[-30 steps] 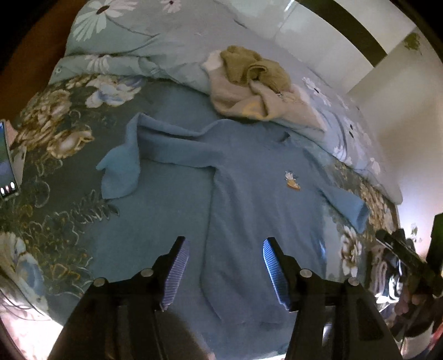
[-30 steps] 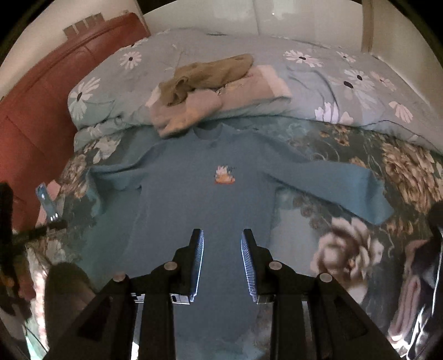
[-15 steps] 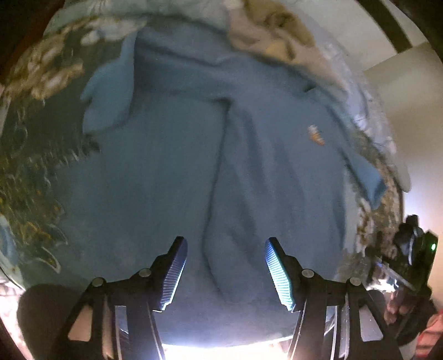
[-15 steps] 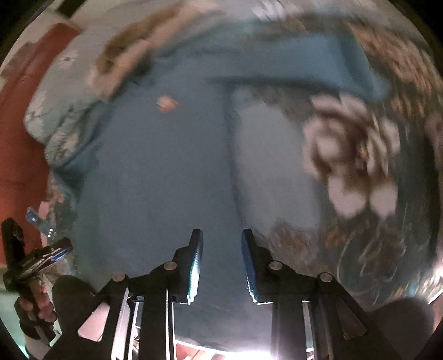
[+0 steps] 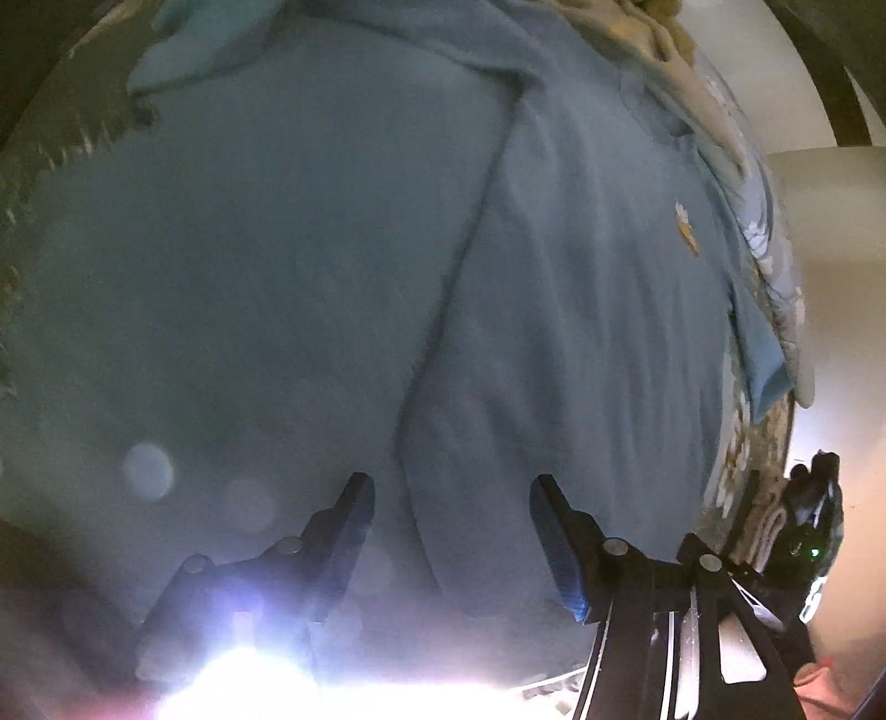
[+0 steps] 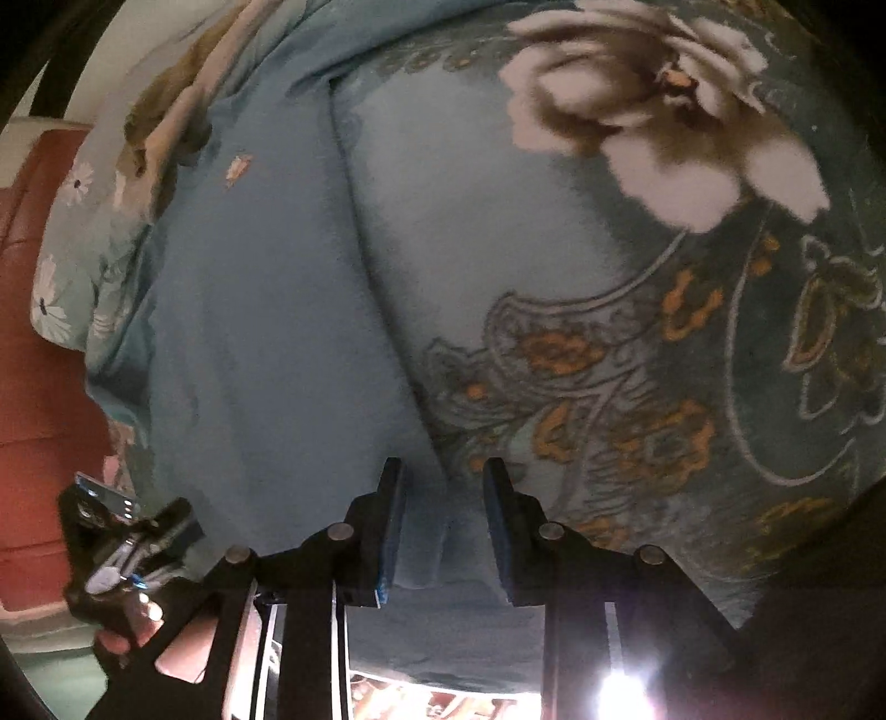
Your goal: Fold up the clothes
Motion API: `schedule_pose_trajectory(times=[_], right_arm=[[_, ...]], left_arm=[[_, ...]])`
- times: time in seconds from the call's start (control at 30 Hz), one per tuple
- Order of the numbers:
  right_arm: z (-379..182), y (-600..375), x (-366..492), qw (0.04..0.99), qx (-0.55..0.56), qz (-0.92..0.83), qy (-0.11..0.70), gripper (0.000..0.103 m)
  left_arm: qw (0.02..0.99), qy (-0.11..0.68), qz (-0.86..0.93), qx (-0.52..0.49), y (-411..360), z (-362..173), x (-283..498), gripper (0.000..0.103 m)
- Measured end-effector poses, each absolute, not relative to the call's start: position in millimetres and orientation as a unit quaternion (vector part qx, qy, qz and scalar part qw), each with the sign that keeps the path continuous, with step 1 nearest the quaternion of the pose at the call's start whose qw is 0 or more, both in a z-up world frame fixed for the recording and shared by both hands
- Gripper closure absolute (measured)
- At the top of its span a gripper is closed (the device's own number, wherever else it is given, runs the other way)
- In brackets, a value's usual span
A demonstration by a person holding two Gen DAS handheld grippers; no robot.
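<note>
Blue sweater point(image 5: 581, 332) spread flat on floral bedspread point(image 6: 692, 360), small chest emblem point(image 5: 685, 227), both grippers released above hem.

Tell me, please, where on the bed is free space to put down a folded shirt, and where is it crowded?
Free: the plain blanket left of the blue shirt, and the flowered blanket beyond its other side edge. Crowded: the head end, where a beige and olive clothes pile lies by the collar.
</note>
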State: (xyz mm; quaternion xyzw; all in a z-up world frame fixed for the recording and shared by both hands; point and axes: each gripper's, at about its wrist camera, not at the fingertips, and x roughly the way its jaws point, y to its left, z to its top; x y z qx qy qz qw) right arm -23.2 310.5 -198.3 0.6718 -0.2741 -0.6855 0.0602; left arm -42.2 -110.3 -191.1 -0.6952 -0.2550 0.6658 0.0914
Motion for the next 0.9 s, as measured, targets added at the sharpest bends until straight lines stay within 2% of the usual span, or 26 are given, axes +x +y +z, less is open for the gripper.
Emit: schedule_pose_trajectory(times=[0.03,0.07,0.1,0.13,0.17,0.2,0.27,0.37,0.43,0.6,0.67,0.73,0.9], right_arm=[[-199,309,-22,0.064,0.67,-0.684,-0.28,0.074],[-199,307,-21,0.068,0.669,-0.683,-0.285,0.075],[-198,304,-19,0.072,0.667,-0.683,-0.288,0.085],[-197,301,-18,0.075,0.665,-0.687,-0.285,0.096],[-193,297,-18,0.078,0.662,-0.69,-0.282,0.096],[-188,292,-18,0.081,0.659,-0.695,-0.275,0.097],[-174,280,-20,0.102,0.649,-0.711,-0.25,0.097],[-155,260,-24,0.14,0.637,-0.726,-0.217,0.097],[-151,246,-26,0.173,0.636,-0.722,-0.209,0.096],[-149,222,-19,0.247,0.635,-0.703,-0.206,0.095],[-146,232,-16,0.239,0.624,-0.712,-0.214,0.091],[-151,247,-19,0.207,0.624,-0.717,-0.229,0.083],[-162,271,-20,0.153,0.632,-0.715,-0.256,0.082]], left_arm=[[0.093,-0.254,0.668,-0.693,-109,-191,-40,0.043],[0.095,-0.254,0.67,-0.692,-107,-191,-38,0.048],[0.095,-0.253,0.672,-0.69,-106,-189,-36,0.064],[0.096,-0.252,0.673,-0.688,-104,-188,-34,0.073],[0.096,-0.251,0.675,-0.687,-103,-187,-32,0.084],[0.096,-0.249,0.678,-0.685,-101,-184,-30,0.088],[0.1,-0.242,0.687,-0.678,-97,-174,-27,0.088],[0.141,-0.21,0.705,-0.663,-76,-150,-25,0.087],[0.171,-0.199,0.702,-0.662,-62,-142,-26,0.083],[0.215,-0.198,0.69,-0.662,-39,-138,-27,0.056],[0.215,-0.201,0.691,-0.661,-46,-136,-31,0.051],[0.184,-0.206,0.703,-0.655,-66,-137,-35,0.048],[0.115,-0.221,0.716,-0.652,-109,-147,-42,0.044]])
